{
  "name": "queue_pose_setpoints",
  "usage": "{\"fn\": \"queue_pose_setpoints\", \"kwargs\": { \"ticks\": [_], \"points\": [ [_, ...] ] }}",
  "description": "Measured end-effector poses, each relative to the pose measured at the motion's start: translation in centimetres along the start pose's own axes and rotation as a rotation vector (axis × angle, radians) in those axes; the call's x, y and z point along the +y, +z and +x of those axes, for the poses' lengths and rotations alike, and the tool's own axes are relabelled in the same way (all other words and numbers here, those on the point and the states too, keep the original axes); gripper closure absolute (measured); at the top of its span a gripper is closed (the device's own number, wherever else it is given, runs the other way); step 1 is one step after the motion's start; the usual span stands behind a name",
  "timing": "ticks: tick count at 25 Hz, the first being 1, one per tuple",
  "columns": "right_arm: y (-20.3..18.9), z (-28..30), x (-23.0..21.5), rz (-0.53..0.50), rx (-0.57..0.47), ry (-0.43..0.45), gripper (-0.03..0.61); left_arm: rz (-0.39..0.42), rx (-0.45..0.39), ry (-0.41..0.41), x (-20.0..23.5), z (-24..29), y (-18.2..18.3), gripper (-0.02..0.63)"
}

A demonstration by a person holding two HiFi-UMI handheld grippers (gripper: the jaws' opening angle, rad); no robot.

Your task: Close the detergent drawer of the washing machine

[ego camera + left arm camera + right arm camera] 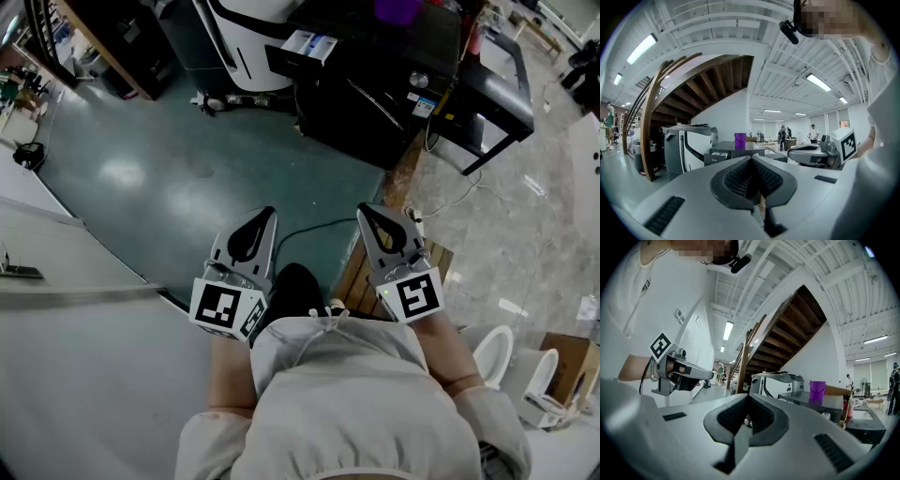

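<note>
The black washing machine (375, 89) stands far off at the top of the head view, a purple cup (397, 9) on its top. Its detergent drawer (303, 49) sticks out toward the left, white and blue inside. Both grippers are held low by the person's waist, well short of the machine. My left gripper (267, 215) is shut and holds nothing, and so is my right gripper (365, 211). The left gripper view shows its shut jaws' tip (752, 159) with the machine (736, 151) beyond. In the right gripper view the shut tip (747, 397) points past the machine (820, 401).
A white and black appliance (246, 37) stands left of the washer, a black table (497, 80) to its right. A cable (314, 228) runs over the green floor to a wooden board (361, 277). White ceramic pieces (493, 352) and a cardboard box (568, 361) lie at lower right.
</note>
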State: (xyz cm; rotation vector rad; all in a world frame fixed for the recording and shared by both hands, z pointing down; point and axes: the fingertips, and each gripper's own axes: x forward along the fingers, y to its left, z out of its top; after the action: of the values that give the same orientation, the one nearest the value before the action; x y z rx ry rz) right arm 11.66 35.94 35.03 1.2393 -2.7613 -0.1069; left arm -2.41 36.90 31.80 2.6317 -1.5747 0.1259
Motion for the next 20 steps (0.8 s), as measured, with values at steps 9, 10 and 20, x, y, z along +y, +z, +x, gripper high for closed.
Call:
{"fn": "queue_pose_setpoints", "kwargs": {
  "ticks": [9, 10, 20],
  "points": [
    [0.0, 0.1, -0.4, 0.002, -0.003, 0.0, 0.577, -0.004, -0.001, 0.004, 0.3, 0.4, -0.4, 0.597],
    [-0.1, 0.1, -0.4, 0.003, -0.006, 0.0, 0.577, -0.005, 0.003, 0.008, 0.4, 0.4, -0.5, 0.596],
    [0.7, 4.6, -0.9, -0.011, -0.045, -0.024, 0.574, -0.033, -0.004, 0.015, 4.9, 1.8, -0.6, 0.595]
  ]
}}
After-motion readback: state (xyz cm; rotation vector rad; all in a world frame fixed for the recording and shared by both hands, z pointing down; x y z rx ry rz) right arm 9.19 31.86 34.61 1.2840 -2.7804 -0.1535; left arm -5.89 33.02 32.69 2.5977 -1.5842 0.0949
